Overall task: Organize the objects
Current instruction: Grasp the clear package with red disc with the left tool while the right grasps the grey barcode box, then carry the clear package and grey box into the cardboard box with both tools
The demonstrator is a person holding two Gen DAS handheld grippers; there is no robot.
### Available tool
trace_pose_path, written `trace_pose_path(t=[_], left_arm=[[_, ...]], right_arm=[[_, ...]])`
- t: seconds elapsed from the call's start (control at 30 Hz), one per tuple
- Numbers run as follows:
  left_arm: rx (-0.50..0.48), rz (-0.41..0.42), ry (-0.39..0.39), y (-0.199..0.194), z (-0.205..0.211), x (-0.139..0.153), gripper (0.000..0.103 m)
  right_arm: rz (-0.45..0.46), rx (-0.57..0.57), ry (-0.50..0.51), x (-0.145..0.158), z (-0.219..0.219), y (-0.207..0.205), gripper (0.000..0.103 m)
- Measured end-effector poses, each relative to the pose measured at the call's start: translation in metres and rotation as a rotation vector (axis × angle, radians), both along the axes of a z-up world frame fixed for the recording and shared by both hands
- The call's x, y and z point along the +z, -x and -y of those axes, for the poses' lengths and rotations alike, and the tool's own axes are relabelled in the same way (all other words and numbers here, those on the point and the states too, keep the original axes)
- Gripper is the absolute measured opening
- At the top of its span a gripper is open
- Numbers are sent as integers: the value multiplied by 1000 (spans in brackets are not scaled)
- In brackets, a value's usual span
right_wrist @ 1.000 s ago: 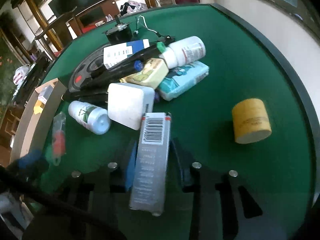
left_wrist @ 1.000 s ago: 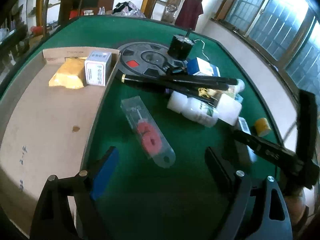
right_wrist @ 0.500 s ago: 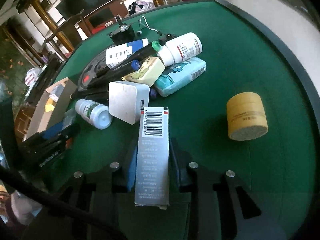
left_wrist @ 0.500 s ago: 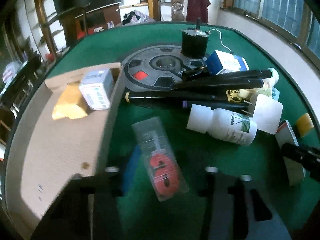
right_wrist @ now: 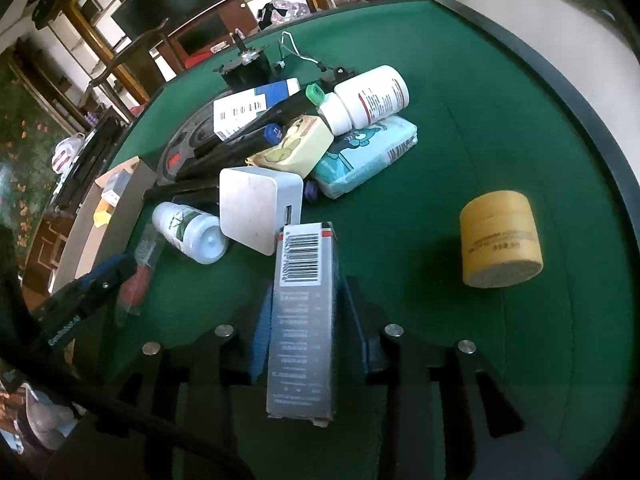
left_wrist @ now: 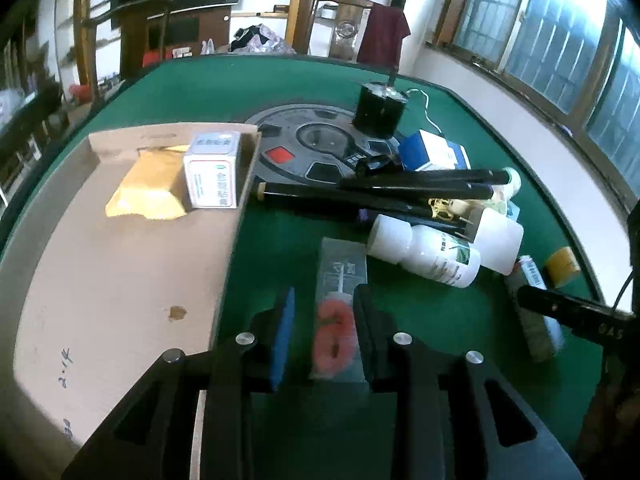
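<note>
Left wrist view: we see left tongs [left_wrist: 322, 332] straddling clear blister pack [left_wrist: 338, 312] with red discs on green desk [left_wrist: 280, 92]; jaws just closed in, right pad against pack, contact on blue-pad side unclear. Cardboard box [left_wrist: 120, 264] at left.

Right wrist view: right tongs [right_wrist: 306, 316] clamp grey barcode carton [right_wrist: 302, 320]; jaws just eased wider, pads touching carton sides. Yellow jar [right_wrist: 500, 238] well apart.

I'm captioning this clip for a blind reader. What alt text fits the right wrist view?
The right gripper has a grey barcoded box between its fingers above a green table. Beyond lies a pile of bottles, packets and black tubes, with a yellow jar alone to the right and the left gripper at the left edge.
</note>
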State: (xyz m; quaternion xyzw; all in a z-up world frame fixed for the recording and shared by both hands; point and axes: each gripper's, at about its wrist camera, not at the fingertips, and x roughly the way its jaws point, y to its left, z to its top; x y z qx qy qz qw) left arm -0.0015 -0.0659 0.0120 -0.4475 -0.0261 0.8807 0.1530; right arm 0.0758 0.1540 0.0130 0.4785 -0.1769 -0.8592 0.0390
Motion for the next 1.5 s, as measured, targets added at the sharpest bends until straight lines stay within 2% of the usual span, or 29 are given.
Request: trace_pose_path(t=[0.1, 0.2, 0.33, 0.37, 0.4, 0.47, 0.63, 0.73, 0.77, 0.97, 1.23, 1.3, 1.5], left_arm=[[-28, -15, -12, -7, -3, 4, 26], [-68, -40, 52, -11, -20, 3, 26], [-57, -55, 158, -6, -40, -1, 30], [-56, -29, 188, -1, -46, -6, 30], [-55, -1, 193, 2, -48, -11, 32], [-43, -25, 218, 4, -54, -17, 33], [-43, -24, 140, 1, -49, -20, 26], [-45, -12, 75, -3, -39, -17, 23], [-41, -12, 59, -6, -36, -14, 23], [-37, -17, -60, -20, -12, 6, 23], [11, -79, -183, -41, 39, 46, 24], [41, -92, -186, -41, 58, 54, 24], [176, -112, -113, -23, 132, 66, 24]], right_arm=[[-4, -8, -6, 1, 3, 0, 42], [-5, -4, -33, 1, 8, 1, 46], [-6, 7, -78, 2, 15, 2, 47], [-7, 11, -85, 2, 15, 2, 47], [-7, 13, -89, 2, 15, 2, 47], [-7, 18, -97, 1, 15, 3, 47], [-18, 41, -148, 0, 21, 1, 46], [-26, 37, -193, 0, 23, -2, 27], [-27, 30, -183, -1, 20, -3, 24], [-31, 22, -43, 2, 6, -15, 24], [-91, 87, 92, 40, 23, -31, 24], [-94, 118, 126, 48, 35, -27, 24], [-81, 230, 238, 62, 92, 9, 24]])
